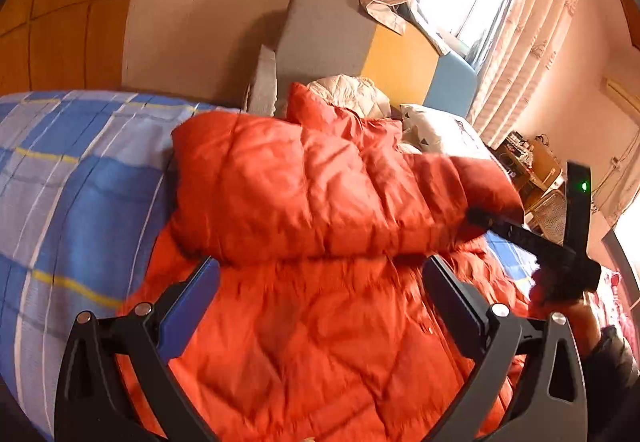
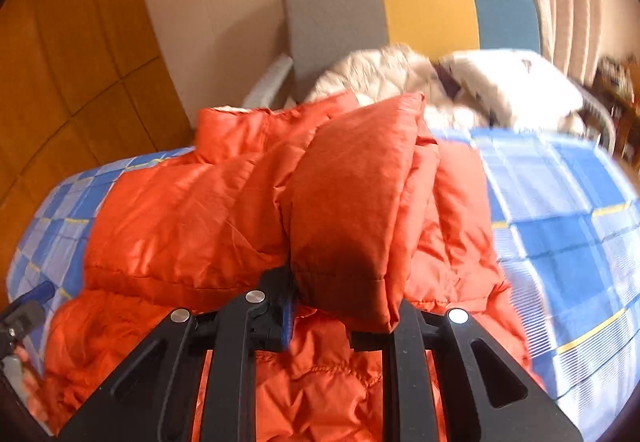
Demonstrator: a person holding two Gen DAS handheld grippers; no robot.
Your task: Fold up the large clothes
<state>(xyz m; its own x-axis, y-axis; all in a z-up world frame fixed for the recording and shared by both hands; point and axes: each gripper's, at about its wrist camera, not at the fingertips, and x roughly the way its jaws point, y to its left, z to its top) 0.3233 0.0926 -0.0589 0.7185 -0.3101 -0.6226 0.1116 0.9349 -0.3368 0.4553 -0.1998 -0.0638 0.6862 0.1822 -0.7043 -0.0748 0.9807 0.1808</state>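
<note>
- Black fingers of the left gripper stand wide apart just above the lower body of the orange puffer jacket, holding nothing.
- Right gripper has its jaws closed on the cuff end of a sleeve, which it holds up over the jacket's chest; in the left view that gripper reaches in from the right edge.
- One jacket lies spread on the blue checked bedspread, collar toward the headboard.
- Progress, as I judge it: early to middle. One sleeve already lies folded across the front, and the second is in the right gripper, not yet laid flat. Folding the body up is still to be done.
- Count: one orange jacket, two sleeves, two grippers, one cream-coloured garment bunched by the headboard, one white pillow beside it.
</note>
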